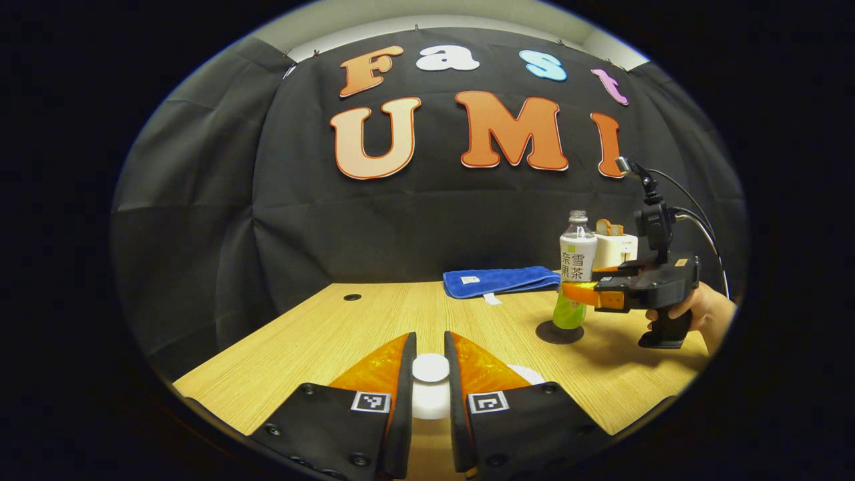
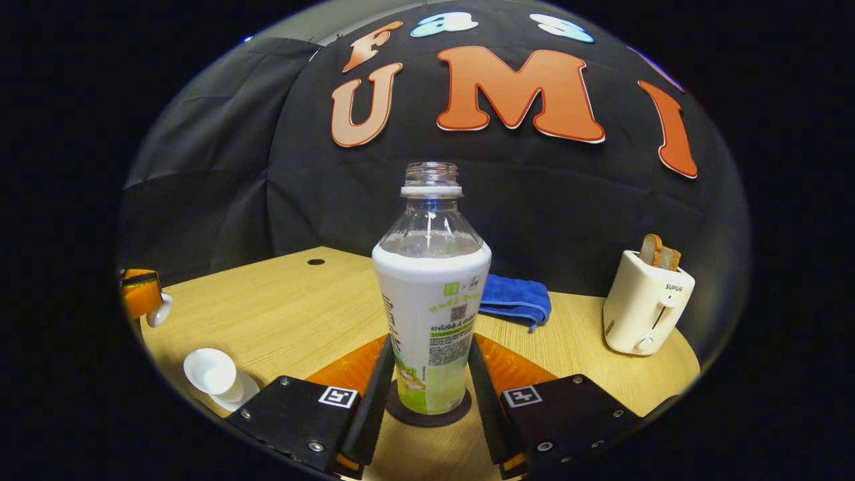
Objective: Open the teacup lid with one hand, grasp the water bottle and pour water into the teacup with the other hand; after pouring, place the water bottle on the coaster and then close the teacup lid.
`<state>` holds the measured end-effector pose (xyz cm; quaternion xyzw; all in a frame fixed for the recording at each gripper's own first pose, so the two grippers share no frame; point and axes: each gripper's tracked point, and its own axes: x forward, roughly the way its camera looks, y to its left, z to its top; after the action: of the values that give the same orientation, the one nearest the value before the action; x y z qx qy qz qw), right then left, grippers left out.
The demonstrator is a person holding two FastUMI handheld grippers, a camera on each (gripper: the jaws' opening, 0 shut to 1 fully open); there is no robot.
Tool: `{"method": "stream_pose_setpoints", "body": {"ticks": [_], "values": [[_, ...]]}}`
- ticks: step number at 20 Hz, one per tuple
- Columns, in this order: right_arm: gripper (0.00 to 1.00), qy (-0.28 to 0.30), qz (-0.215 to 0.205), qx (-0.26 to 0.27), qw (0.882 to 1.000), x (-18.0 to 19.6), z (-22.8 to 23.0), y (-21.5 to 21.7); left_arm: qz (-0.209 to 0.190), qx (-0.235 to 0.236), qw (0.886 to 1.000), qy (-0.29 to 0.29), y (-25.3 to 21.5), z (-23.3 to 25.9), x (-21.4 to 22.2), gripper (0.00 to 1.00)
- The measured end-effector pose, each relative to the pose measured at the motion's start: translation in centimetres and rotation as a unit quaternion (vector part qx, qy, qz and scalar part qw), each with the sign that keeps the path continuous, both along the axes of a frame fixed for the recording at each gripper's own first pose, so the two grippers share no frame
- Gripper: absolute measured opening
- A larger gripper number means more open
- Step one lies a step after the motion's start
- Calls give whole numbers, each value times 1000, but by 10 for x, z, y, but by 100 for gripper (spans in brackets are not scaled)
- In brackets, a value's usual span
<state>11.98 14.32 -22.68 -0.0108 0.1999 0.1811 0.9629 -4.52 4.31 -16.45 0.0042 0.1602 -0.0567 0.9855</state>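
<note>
A light wooden desk (image 1: 374,321) with a straight grain runs back to the booth's black cloth wall (image 1: 200,200), which hangs in soft folds. Near the desk's far left corner sits a small dark round hole (image 1: 352,296). A blue towel (image 1: 501,280), folded flat, lies at the back of the desk close to the wall, with a small white tag at its front edge. In the right gripper view a cream toaster (image 2: 644,304) stands upright well to the right of the towel, two browned slices of toast (image 2: 658,252) sticking out of its top slots, a lever and a round knob on its front face.
</note>
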Motion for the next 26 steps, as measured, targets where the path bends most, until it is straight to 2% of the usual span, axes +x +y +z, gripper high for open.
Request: {"method": "stream_pose_setpoints", "body": {"ticks": [4,6,7,11,14,15,17,19,26], "values": [[65,7,-3,-8,1000,3,-14,0,1,1,1000,6,-1,-4,0,28],[62,11,-7,-4,1000,3,-20,0,2,1,1000,7,1,-5,1,28],[65,14,-8,2,1000,5,-19,2,2,2,1000,9,1,-7,0,28],[62,23,-12,13,1000,5,-20,-1,0,-7,1000,18,-4,-13,2,28],[69,32,-12,23,999,1,-20,-1,-9,-23,999,21,-14,-17,4,30],[77,29,-14,27,999,2,-16,-1,-16,-34,999,28,-20,-23,4,26],[86,16,-21,28,999,-2,-4,-5,-20,-52,997,43,-26,-33,3,28],[90,2,-24,29,999,-7,6,-10,-24,-55,997,52,-33,-39,4,27],[90,-46,-23,44,998,-33,52,-20,-47,-69,995,49,-63,-39,7,28]]}}
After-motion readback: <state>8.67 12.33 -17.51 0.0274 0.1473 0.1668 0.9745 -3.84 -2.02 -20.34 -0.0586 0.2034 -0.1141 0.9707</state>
